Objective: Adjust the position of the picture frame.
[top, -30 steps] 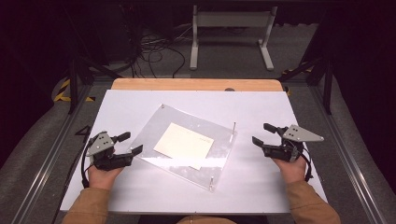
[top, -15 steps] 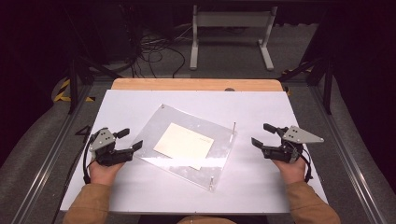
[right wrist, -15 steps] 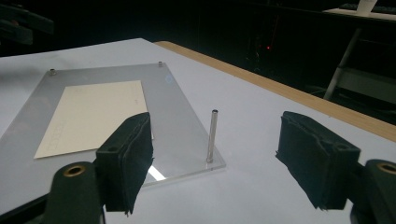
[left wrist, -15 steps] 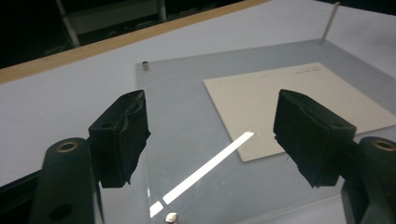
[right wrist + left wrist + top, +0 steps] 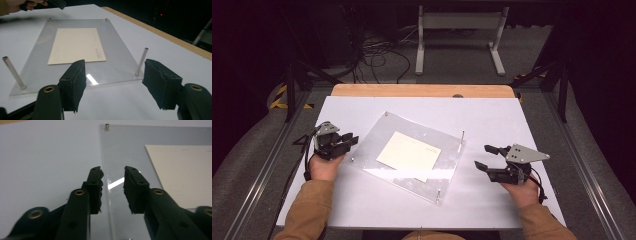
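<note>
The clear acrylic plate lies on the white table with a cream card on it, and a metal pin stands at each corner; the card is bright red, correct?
Not quite: the card is cream, not red, as the high view shows. The rest holds: the clear acrylic plate lies on the white table with the card on it, and a metal pin stands at each corner.

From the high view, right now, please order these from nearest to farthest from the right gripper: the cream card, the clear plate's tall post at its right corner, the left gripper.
Measured from the right gripper:
1. Tall post, at the clear plate's right corner, just left of the gripper.
2. Cream card, lying in the plate's middle.
3. Left gripper, across the plate at its left edge.
</note>
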Demonstrator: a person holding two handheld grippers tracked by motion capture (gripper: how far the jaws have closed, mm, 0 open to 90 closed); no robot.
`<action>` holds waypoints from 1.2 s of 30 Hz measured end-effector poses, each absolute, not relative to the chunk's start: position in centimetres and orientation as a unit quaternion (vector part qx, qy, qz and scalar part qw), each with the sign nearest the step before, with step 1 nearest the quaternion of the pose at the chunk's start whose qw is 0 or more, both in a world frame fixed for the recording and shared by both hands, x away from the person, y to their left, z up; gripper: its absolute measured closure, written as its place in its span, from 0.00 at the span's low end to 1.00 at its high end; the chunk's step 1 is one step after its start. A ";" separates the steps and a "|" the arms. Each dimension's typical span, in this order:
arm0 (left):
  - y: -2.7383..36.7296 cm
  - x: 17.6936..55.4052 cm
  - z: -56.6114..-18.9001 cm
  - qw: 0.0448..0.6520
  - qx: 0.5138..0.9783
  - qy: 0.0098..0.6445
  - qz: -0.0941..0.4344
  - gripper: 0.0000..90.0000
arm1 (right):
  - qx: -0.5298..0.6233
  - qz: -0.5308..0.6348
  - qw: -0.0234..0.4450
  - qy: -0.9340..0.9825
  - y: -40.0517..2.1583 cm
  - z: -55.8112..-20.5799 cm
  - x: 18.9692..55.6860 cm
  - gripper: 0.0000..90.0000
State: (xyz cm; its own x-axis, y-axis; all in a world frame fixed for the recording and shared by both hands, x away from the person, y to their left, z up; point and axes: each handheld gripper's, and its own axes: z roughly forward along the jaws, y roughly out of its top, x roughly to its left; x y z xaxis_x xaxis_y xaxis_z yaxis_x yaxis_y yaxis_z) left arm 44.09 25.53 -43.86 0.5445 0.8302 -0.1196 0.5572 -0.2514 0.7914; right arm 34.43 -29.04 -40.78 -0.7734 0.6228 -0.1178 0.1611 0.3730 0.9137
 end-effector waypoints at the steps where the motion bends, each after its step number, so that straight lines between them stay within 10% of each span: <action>1: 25.5 44.1 -43.9 0.416 0.774 0.448 0.164 0.87 | 0.246 0.503 0.230 0.796 -29.0 -40.8 34.4 0.38; 22: 25.7 46.5 -45.7 0.348 0.804 0.478 0.065 1.00 | 0.203 0.489 0.151 0.834 -26.0 -41.2 31.8 0.50; 36: 22.2 43.6 -45.6 0.348 0.838 0.420 -0.010 1.00 | 0.172 0.506 0.112 0.838 -27.1 -41.0 29.1 0.40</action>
State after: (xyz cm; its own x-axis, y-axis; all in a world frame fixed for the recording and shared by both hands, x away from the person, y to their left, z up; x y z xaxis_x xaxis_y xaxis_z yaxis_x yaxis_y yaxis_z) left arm 43.62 22.21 -45.58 0.6467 0.6975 -0.3087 0.7109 -0.4044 0.5754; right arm 29.10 -27.06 -41.02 -0.9154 0.4023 -0.0134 0.1752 0.4283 0.8865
